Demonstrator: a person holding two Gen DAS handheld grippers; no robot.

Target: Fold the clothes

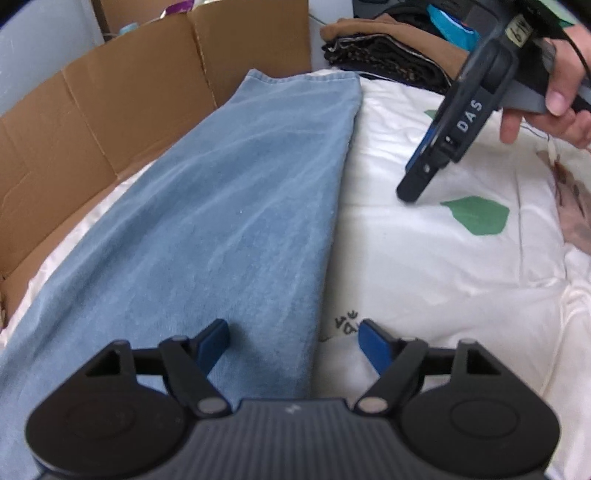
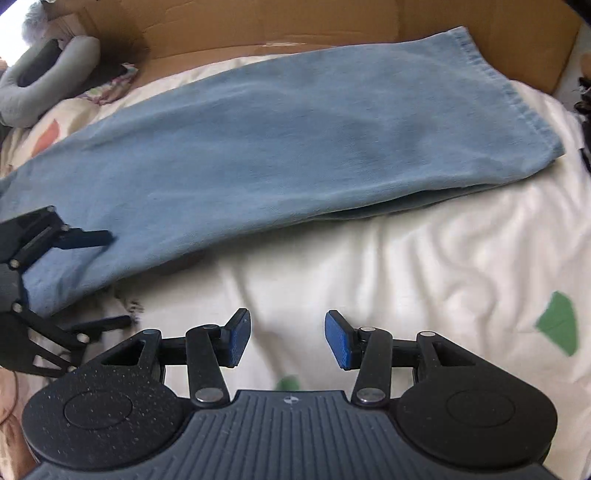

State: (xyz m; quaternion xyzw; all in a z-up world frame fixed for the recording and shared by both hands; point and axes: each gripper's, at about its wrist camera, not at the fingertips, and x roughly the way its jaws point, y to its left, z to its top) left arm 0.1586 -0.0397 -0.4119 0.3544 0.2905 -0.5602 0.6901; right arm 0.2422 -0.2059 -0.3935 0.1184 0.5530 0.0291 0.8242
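Light blue jeans (image 1: pixel 240 184) lie flat and lengthwise on a white duvet (image 1: pixel 443 277), hem at the far end. My left gripper (image 1: pixel 293 332) is open and straddles the jeans' right edge: one pad over denim, the other over bedding, neither pressing. In the right wrist view the jeans (image 2: pixel 295 147) stretch across, hem at the right. My right gripper (image 2: pixel 288 328) is open above bare duvet (image 2: pixel 406 258), a little short of the jeans' near edge, nothing between its pads. The left gripper (image 2: pixel 103 278) shows at the left over the jeans' edge. A hand (image 1: pixel 554 99) holds the right gripper (image 1: pixel 408 194), tilted down toward the duvet.
Flattened brown cardboard (image 1: pixel 110 110) lines the far side of the bed, also as cardboard (image 2: pixel 332 22) behind the jeans. A stack of folded dark and brown clothes (image 1: pixel 388 55) sits beyond the hem. A grey neck pillow (image 2: pixel 55 74) lies at the upper left. Green leaf prints (image 1: pixel 476 216) mark the duvet.
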